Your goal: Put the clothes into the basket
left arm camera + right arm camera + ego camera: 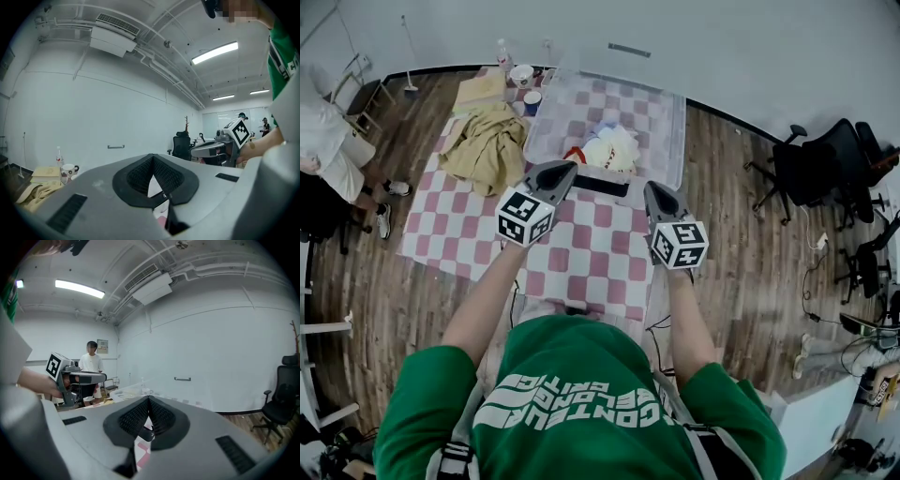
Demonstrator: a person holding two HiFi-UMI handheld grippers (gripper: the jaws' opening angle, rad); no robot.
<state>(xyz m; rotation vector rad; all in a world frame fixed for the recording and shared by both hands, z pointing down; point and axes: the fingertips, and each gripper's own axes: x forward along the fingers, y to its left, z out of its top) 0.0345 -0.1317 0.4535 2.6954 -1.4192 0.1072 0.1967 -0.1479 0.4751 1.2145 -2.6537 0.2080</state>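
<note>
A clear plastic basket (673, 127) stands at the far middle of the checkered table (600, 253), with white and red clothes (606, 148) bunched inside near its front wall. A tan garment (487, 142) lies crumpled on the cloth to the basket's left, and it also shows low at the left in the left gripper view (32, 195). My left gripper (557, 174) and right gripper (659, 194) hover side by side just in front of the basket. Both are shut with nothing between their jaws (153, 174) (149, 416).
A folded yellow cloth (481, 90), a white mug (522, 75), a blue cup (532, 97) and a bottle (503, 54) sit at the table's far left. A person (328, 141) stands at the left. Black office chairs (825, 159) stand on the wooden floor at the right.
</note>
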